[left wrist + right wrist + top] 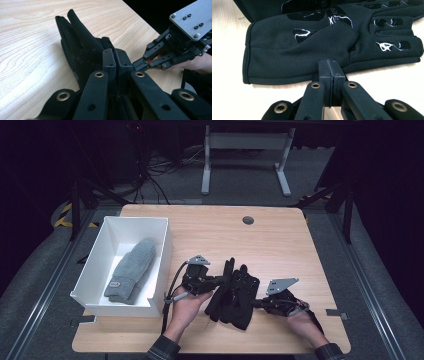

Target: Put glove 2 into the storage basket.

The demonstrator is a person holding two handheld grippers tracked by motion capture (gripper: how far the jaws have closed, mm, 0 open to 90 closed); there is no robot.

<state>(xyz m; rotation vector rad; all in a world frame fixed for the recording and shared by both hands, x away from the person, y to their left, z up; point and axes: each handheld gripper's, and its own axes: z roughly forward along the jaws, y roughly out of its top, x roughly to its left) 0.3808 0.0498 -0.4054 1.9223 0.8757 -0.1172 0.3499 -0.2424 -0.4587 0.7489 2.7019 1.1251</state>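
Note:
A pair of black gloves (235, 295) lies in a heap near the table's front edge, between my two grippers. My left gripper (226, 280) comes in from the left. In the left gripper view its jaws (115, 56) are shut on a raised fold of a black glove (80, 45), whose fingers point away. My right gripper (255, 303) reaches in from the right, and its closed tips (136, 65) meet the glove close to the left jaws. In the right gripper view a glove (299, 50) lies flat, printed palm up. The shut jaws (329, 63) rest at its near edge with no cloth showing between them.
A white box (120, 307) stands at the table's left side with a grey mitten (131, 270) lying inside. The wooden table (270, 240) has a round grommet (248, 220) near its far edge. Beyond it are table legs and cables on the floor.

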